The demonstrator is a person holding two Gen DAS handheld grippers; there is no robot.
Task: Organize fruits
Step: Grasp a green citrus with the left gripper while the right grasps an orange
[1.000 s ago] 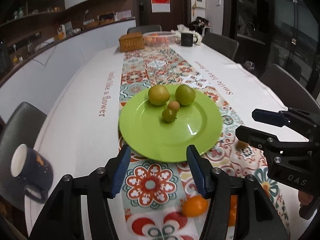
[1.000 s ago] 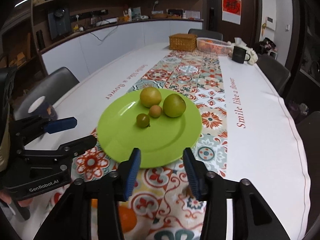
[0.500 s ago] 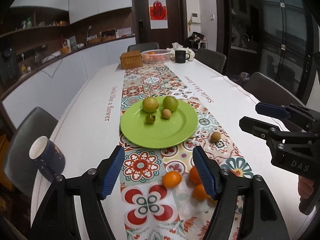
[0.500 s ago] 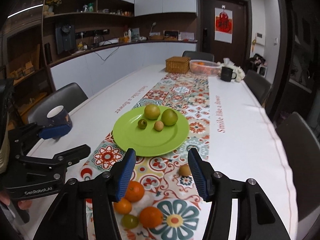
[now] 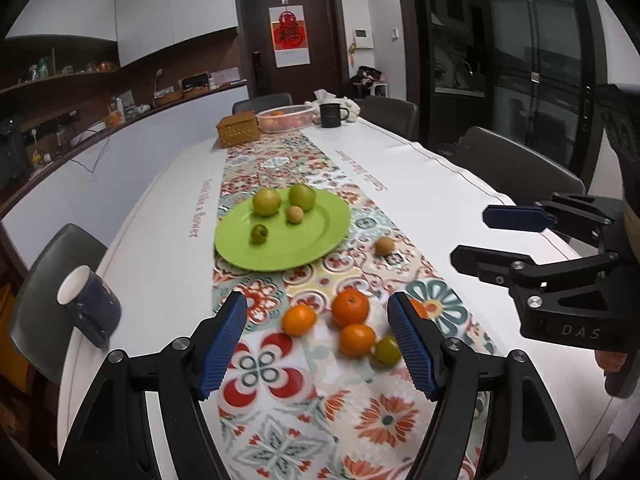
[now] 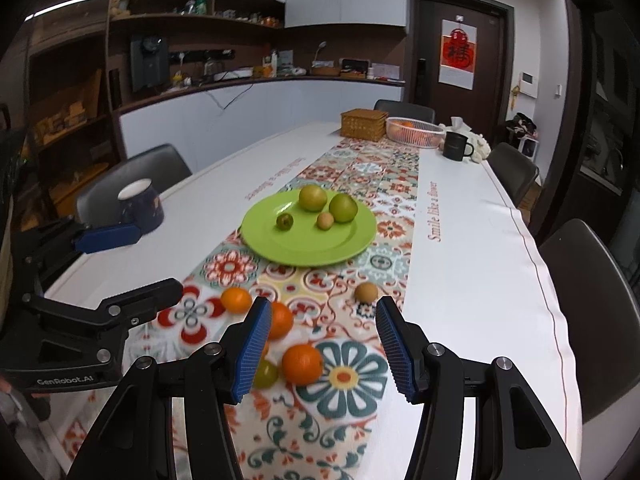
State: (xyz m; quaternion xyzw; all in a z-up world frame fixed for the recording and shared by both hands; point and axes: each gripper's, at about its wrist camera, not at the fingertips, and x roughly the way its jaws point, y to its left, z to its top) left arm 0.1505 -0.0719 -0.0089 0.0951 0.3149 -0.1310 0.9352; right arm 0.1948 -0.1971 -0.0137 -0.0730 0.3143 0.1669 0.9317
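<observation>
Fruits lie loose on the counter [image 5: 168,240] under and just ahead of both tongs: oranges [image 5: 350,307] and a green fruit [image 5: 387,350]. Left tongs [image 5: 318,338] hang open and empty, their jaws having just widened. Farther ahead stands the green plate [image 5: 316,240] bearing four fruits. Right tongs [image 6: 318,346] gape empty too.

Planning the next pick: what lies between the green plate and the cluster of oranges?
Only bare patterned runner, seen in the right wrist view.
</observation>
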